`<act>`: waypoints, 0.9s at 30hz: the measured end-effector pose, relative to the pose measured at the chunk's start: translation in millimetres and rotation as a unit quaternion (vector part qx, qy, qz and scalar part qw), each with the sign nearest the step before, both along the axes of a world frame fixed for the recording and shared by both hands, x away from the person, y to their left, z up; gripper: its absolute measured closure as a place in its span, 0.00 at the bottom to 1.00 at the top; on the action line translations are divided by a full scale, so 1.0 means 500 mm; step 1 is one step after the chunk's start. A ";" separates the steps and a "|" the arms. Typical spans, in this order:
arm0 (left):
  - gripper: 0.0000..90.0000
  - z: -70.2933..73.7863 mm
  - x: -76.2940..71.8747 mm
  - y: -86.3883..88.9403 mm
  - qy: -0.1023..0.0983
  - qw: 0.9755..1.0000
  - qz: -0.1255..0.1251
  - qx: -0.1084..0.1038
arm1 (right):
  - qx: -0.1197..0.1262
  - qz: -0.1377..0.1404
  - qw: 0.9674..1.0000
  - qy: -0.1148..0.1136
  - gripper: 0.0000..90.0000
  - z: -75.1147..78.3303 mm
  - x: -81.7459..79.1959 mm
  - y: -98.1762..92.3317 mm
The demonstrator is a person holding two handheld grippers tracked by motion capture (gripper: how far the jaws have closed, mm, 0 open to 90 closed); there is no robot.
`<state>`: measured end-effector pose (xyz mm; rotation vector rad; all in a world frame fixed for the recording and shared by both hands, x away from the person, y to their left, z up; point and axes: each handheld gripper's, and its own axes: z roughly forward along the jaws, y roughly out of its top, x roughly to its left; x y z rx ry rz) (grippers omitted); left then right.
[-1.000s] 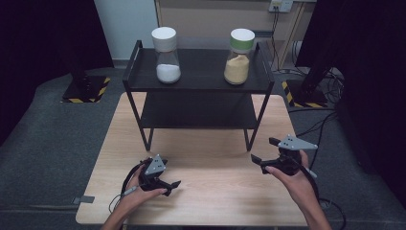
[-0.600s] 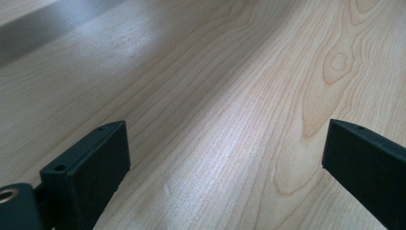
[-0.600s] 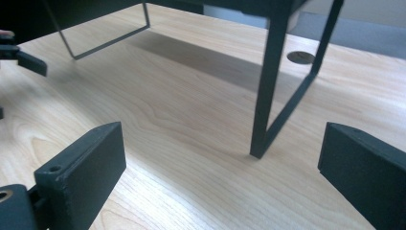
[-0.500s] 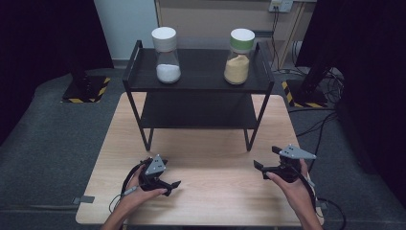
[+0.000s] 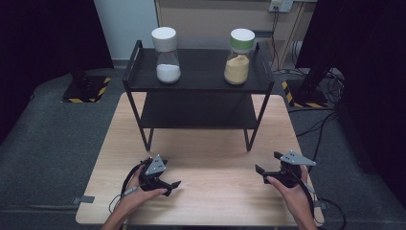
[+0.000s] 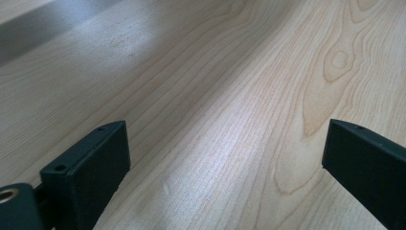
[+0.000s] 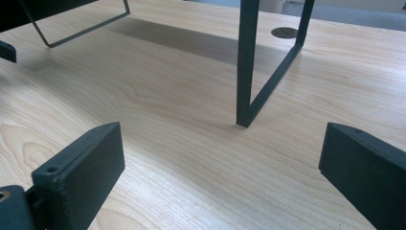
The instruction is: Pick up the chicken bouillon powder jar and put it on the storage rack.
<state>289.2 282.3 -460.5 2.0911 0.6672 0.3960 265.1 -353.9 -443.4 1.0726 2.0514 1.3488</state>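
A black two-level rack (image 5: 261, 79) stands at the far half of the wooden table (image 5: 210, 153). On its top shelf sit a white-lidded jar (image 5: 166, 55) of white powder at the left and a green-lidded jar (image 5: 239, 56) of tan powder at the right. My left gripper (image 5: 170, 179) rests low on the table at the near left, open, with only bare wood between its jaws (image 6: 225, 158). My right gripper (image 5: 267, 164) is at the near right, open and empty, facing the rack's front right leg (image 7: 248, 72).
The rack's lower shelf (image 5: 196, 112) is bare. Grey carpet surrounds the table, with cables (image 5: 325, 124) on the floor at the right. A round cable hole (image 7: 284, 32) lies in the tabletop beyond the rack leg.
My right gripper has come down and back toward the near right edge of the table. The left gripper has stayed where it was.
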 end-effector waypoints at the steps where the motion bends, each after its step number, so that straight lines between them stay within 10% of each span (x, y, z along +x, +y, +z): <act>1: 0.02 0.000 0.000 0.000 0.000 1.000 0.000 0.000 | 0.000 -0.001 1.000 0.000 0.02 -0.001 -0.001 -0.001; 27: 0.02 -0.002 -0.004 -0.002 -0.003 1.000 0.006 -0.001 | 0.010 -0.032 0.999 -0.014 0.02 -0.055 -0.036 0.000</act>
